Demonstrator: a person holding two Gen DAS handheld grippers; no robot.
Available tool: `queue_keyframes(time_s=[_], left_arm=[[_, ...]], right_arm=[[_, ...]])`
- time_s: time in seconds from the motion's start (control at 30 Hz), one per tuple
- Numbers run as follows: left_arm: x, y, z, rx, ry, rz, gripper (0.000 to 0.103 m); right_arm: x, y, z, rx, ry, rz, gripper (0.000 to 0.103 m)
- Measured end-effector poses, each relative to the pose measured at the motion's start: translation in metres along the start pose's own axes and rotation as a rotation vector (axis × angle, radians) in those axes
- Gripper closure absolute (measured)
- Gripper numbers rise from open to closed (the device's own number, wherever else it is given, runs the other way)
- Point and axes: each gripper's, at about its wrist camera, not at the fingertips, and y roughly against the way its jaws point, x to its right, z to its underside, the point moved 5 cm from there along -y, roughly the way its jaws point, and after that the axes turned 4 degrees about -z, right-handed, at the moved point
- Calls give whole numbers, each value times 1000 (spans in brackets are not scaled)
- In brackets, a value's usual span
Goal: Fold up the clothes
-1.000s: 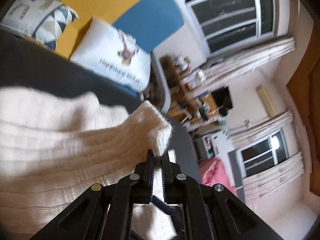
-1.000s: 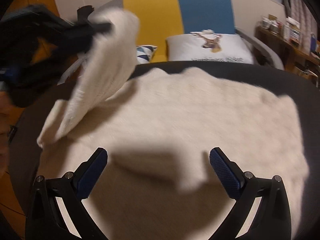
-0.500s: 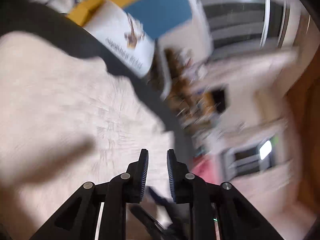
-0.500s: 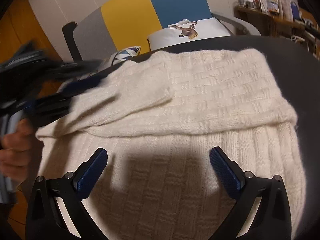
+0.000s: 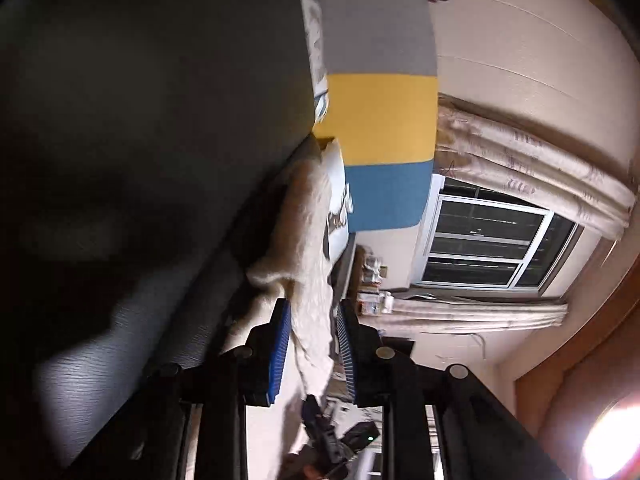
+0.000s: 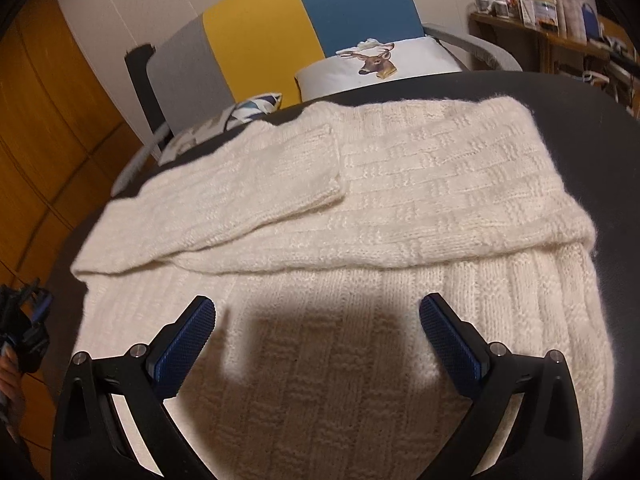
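A cream knitted sweater (image 6: pixel 420 200) lies flat on the dark round table (image 6: pixel 580 120), its top part folded down over the body. One sleeve (image 6: pixel 260 184) is laid across the chest. My right gripper (image 6: pixel 318 306) hovers open and wide over the sweater's lower half, holding nothing. My left gripper (image 6: pixel 24 328) is off the table's left edge, held by a hand. In the left wrist view the left gripper (image 5: pixel 313 310) is open, turned sideways and low at the table's edge (image 5: pixel 140 120), looking along the sweater (image 5: pixel 308 220), which lies beyond its pads.
A chair with a grey, yellow and blue back (image 6: pixel 304 20) stands behind the table, with a deer cushion (image 6: pixel 376 64) and a patterned cushion (image 6: pixel 248 110). A cluttered shelf (image 6: pixel 540 12) is at the back right. Wooden panelling (image 6: pixel 40 140) runs along the left.
The left gripper carried the sleeve over the sweater, let it go and drew back off the table's left edge, rolling sideways. The right gripper stayed open above the sweater.
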Motion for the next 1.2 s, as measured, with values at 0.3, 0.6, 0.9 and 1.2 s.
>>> queue_keyframes(time_s=[0.3,0.6,0.9,1.2], left_arm=[[-16,-53,-4,37,159,66,81],[-24,-49,-24,111,145,2,79],[3,-57,-27,164,-30,-63,80],[8,-57,-36,143,-94,-73,80]], right_arm=[[-2,-2,2,-16,26,39,0],[4,7,-6,-33,-58,-45,0],[17,-9,-43,-2,-421,-248,32],[4,-30,-57,24,-421,-219,46]])
